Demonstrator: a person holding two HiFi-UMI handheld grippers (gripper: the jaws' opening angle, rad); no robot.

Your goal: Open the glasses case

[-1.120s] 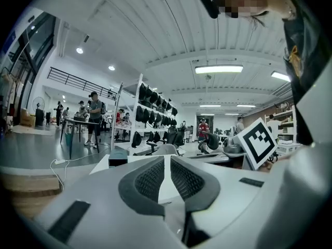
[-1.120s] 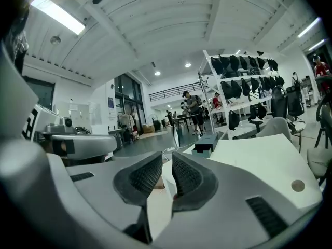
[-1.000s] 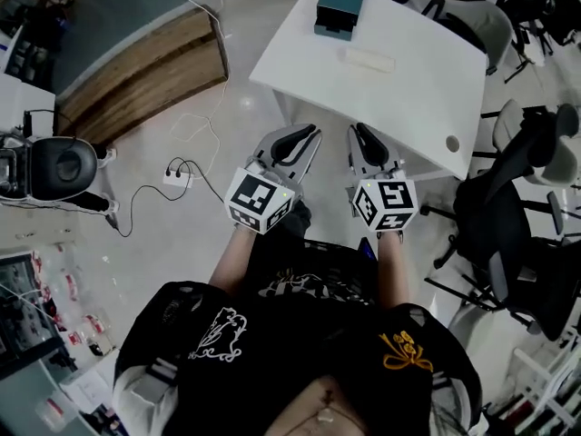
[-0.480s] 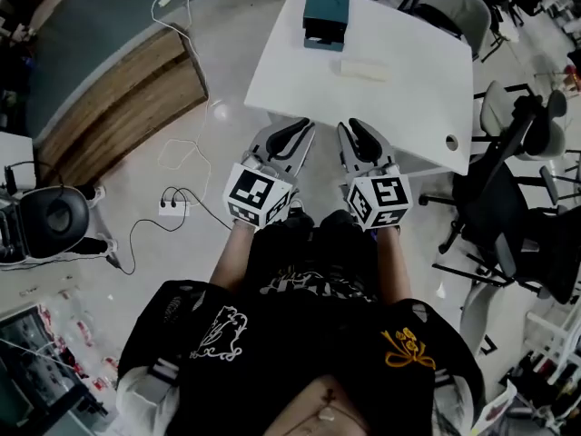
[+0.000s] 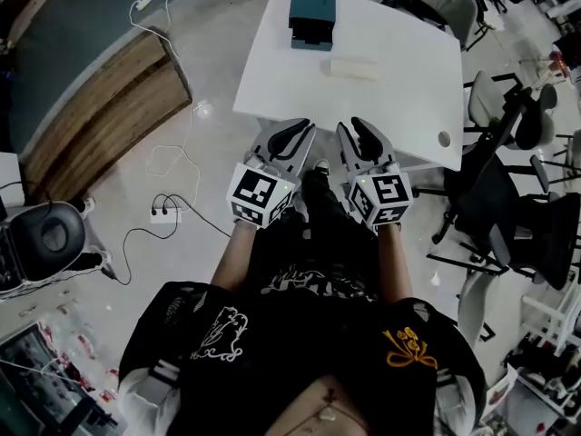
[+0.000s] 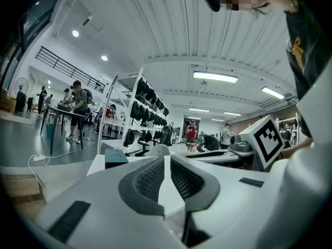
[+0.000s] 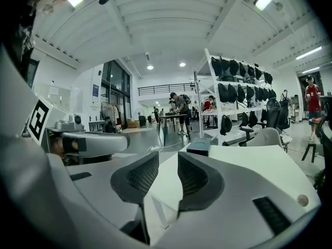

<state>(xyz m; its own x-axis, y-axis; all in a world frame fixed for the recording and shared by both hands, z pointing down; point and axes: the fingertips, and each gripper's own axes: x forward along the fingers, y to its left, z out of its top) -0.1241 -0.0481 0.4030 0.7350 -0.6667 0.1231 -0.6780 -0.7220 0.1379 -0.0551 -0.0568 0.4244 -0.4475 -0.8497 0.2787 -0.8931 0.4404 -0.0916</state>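
The left tool point(image 5: 289, 136) is hovering pressed together by the worktop's point(image 5: 404, 80) near edge. The right tool point(image 5: 363, 138) has just been opening its jaws, empty.

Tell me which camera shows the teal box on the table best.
Head view: the teal box shows whole from above, at the far edge of the white table. Both gripper views catch it only small and low, past the jaws, side-on.

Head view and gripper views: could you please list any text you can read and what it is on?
No text can be read anywhere.
Shirt print: too blurred to read.
Wall sign: too small to read.
Marker cubes: black-and-white square patterns only, no words.
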